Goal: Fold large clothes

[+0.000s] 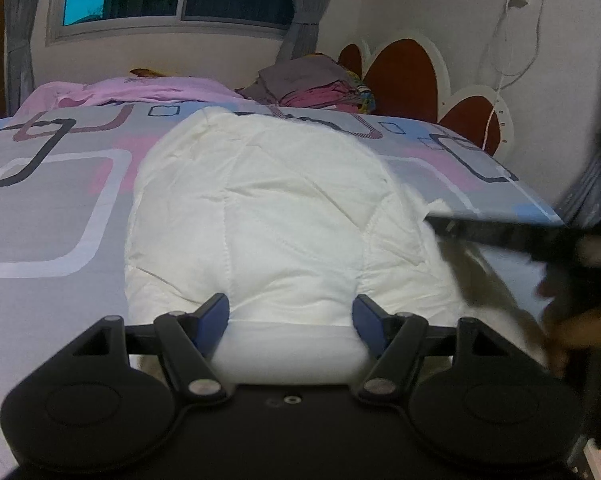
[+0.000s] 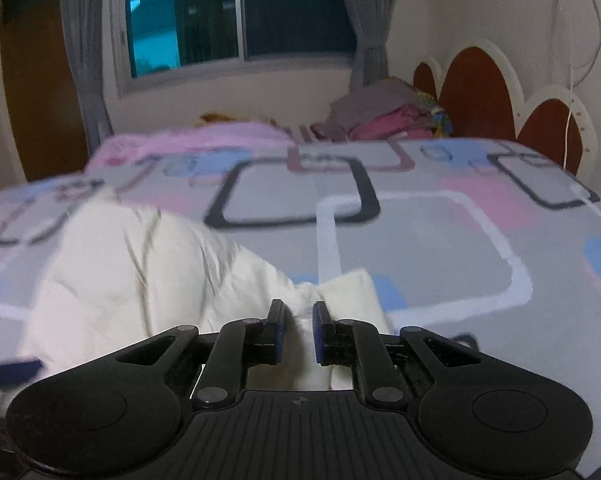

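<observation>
Plainly, the left gripper (image 1: 290, 322) hovers with jaws wide apart over a puffy, creased white quilted garment (image 1: 276, 216) lying on the patterned bedsheet (image 1: 52, 208), while the right gripper (image 2: 297, 330) pinches its bunched edge.

Our matte black plastic left gripper (image 1: 291, 318) carries blue-padded fingers (image 1: 214, 318), silver pivot screws; our ribbed black right gripper (image 2: 296, 330) matches.
</observation>
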Demonstrator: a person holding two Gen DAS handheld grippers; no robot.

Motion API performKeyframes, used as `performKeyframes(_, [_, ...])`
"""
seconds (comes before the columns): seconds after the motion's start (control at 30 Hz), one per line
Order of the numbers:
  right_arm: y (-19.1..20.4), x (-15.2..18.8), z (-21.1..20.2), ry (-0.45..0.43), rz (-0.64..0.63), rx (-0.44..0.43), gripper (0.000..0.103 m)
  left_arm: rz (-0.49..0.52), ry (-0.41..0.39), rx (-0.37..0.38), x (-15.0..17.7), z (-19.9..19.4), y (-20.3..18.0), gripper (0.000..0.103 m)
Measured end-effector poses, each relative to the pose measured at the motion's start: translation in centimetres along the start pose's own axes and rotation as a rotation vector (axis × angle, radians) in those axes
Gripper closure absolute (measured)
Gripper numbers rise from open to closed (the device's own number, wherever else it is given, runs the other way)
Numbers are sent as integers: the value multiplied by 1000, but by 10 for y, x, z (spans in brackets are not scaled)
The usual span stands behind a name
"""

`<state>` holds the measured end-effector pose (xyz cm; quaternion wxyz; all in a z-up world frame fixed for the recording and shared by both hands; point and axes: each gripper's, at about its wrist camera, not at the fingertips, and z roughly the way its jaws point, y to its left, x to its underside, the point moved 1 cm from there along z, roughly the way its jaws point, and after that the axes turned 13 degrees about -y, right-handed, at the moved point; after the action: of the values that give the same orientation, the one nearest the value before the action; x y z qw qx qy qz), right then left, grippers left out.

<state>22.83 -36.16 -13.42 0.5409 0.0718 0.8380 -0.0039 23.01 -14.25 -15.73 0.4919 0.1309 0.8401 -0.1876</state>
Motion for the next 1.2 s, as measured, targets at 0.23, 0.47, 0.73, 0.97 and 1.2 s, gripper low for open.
performKeyframes(0.23, [-11, 41, 18, 2, 74, 37, 70, 5, -25, 22, 6, 7, 7, 32])
performKeyframes(0.47, [-26, 19, 18, 86, 141, 7, 63, 46, 43, -16, -10, 9, -1, 29])
performKeyframes(0.73, [-35, -16, -24, 64, 145, -45, 12, 15, 84, -122, -29, -7, 14, 11])
performKeyframes(0.97, [-57, -10, -31, 161, 223, -57, 0, -26, 110, -170, -33, -13, 34, 7])
performKeyframes(1.2, [-71, 5, -28, 257, 355, -120, 0, -91, 146, -148, -27, -5, 50, 4])
